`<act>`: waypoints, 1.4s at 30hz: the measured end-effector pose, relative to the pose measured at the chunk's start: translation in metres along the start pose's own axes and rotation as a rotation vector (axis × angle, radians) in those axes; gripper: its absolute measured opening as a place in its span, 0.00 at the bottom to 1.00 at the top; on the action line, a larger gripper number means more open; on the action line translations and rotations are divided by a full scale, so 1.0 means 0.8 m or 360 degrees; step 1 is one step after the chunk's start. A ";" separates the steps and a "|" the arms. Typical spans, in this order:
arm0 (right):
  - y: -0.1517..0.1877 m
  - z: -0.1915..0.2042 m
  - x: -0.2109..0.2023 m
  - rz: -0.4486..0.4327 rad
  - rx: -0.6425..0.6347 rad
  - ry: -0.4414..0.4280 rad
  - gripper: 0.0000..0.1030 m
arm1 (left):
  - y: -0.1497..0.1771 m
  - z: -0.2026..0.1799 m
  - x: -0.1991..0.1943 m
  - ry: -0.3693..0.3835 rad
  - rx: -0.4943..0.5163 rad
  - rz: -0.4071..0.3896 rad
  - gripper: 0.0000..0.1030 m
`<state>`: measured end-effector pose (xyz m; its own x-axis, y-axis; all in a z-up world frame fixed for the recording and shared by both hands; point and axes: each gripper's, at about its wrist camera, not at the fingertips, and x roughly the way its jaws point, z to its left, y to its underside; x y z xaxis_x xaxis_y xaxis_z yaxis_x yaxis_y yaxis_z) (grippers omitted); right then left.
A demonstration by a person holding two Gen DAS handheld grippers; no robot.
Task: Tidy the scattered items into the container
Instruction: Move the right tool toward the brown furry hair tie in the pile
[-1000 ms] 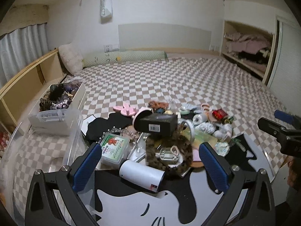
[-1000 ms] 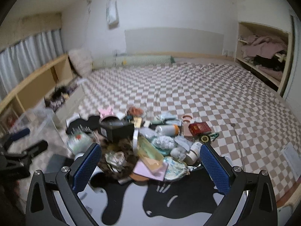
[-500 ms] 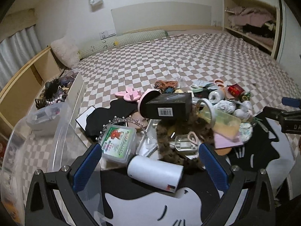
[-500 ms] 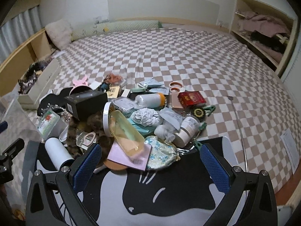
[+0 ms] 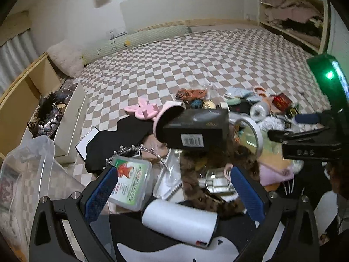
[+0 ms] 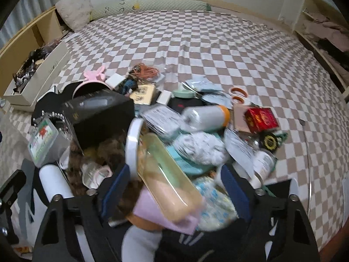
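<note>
only the left view shows the clear bin (image 5: 28, 163); both hand-held grippers, left (image 5: 172, 193) and right (image 6: 175, 191), are spread.

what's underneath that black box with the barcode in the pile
The black box rests on brown furry fabric and against a pink round case. Whatever lies beneath its middle is covered.
</note>
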<state>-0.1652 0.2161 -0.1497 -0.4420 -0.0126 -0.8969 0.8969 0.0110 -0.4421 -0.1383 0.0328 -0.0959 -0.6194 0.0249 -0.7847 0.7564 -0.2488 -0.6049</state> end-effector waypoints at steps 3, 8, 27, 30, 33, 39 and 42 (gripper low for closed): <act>-0.011 0.015 0.010 0.0015 -0.0011 -0.0051 0.72 | -0.002 0.015 0.003 0.0010 -0.0069 0.0006 1.00; -0.015 0.036 0.040 0.0131 -0.0031 -0.0047 0.53 | 0.011 0.029 0.008 -0.0020 -0.0092 0.0046 1.00; 0.002 0.038 -0.018 0.0143 0.0096 -0.0349 0.12 | 0.030 -0.013 -0.015 0.0164 0.0070 -0.0019 1.00; 0.005 0.030 -0.037 0.0133 0.0187 -0.0453 0.12 | 0.033 -0.030 -0.029 0.0230 0.0155 -0.0085 1.00; 0.007 0.023 -0.055 0.0122 0.0283 -0.0577 0.12 | 0.037 -0.043 -0.044 0.0288 0.0244 -0.0168 1.00; 0.012 0.017 -0.072 0.0143 0.0448 -0.0823 0.12 | 0.042 -0.057 -0.069 0.0399 0.0373 -0.0340 1.00; 0.015 0.015 -0.071 0.0181 0.0540 -0.0933 0.12 | 0.040 -0.058 -0.073 0.0440 0.0386 -0.0382 0.93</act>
<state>-0.1292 0.2051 -0.1040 -0.3490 -0.5700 -0.7438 0.9347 -0.2682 -0.2331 -0.0677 0.0686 -0.0755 -0.6670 0.3594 -0.6527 0.5065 -0.4238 -0.7509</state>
